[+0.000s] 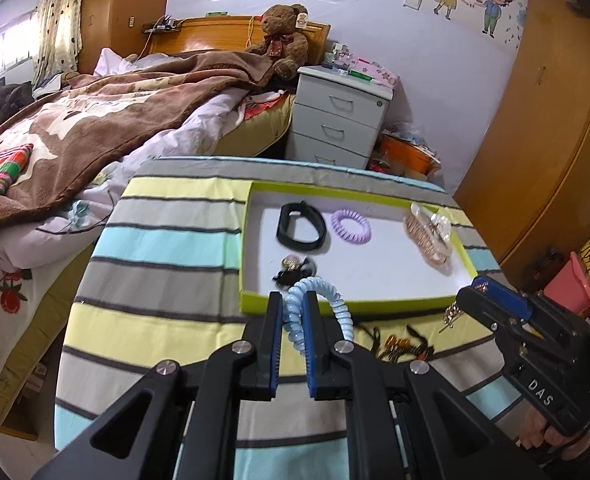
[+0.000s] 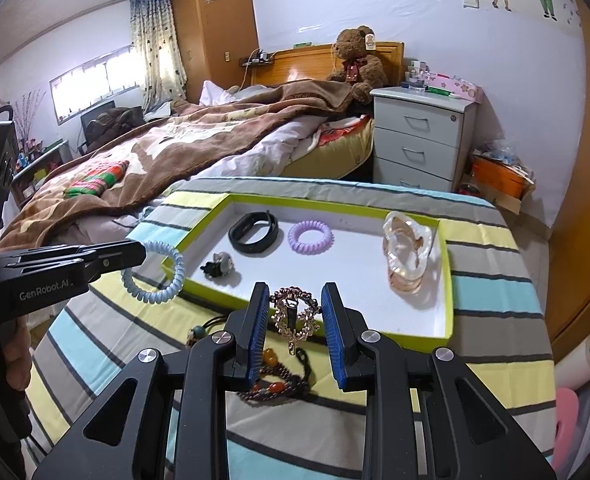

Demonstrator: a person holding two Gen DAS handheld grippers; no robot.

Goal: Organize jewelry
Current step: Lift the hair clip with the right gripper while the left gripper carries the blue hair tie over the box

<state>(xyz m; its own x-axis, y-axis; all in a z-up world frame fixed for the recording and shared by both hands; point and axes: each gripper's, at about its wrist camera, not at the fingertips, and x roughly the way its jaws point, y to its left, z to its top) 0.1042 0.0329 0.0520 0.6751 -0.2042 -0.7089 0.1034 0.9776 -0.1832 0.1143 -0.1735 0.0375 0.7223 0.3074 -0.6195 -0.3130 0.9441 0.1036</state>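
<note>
Left claw (image 1: pixel 293 312) pinching blue coil tie (image 1: pixel 315 308); right claw (image 2: pixel 293 300) pinching gold brooch (image 2: pixel 295 314).

Left claw (image 1: pixel 293 304) clamped tight, right claw (image 2: pixel 295 300) part-closed, both angled downward.

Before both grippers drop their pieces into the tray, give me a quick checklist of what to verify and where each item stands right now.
1. Left gripper pinches the pale blue spiral hair tie: ok, jaws shut on the coil.
2. Right gripper holds the gold rhinestone hair clip: ok, clip sits between the pads.
3. Green-rimmed white tray has bare floor for both: ok, open space in the near middle.
4. Pieces already in the tray stay clear of the drop spot: ok; black wristband, lilac spiral tie and clear claw clip lie farther back.
5. Blue tie over the tray: not ok, it hangs at the near rim.
6. Beaded bracelet remains on the striped cloth: not ok.
</note>
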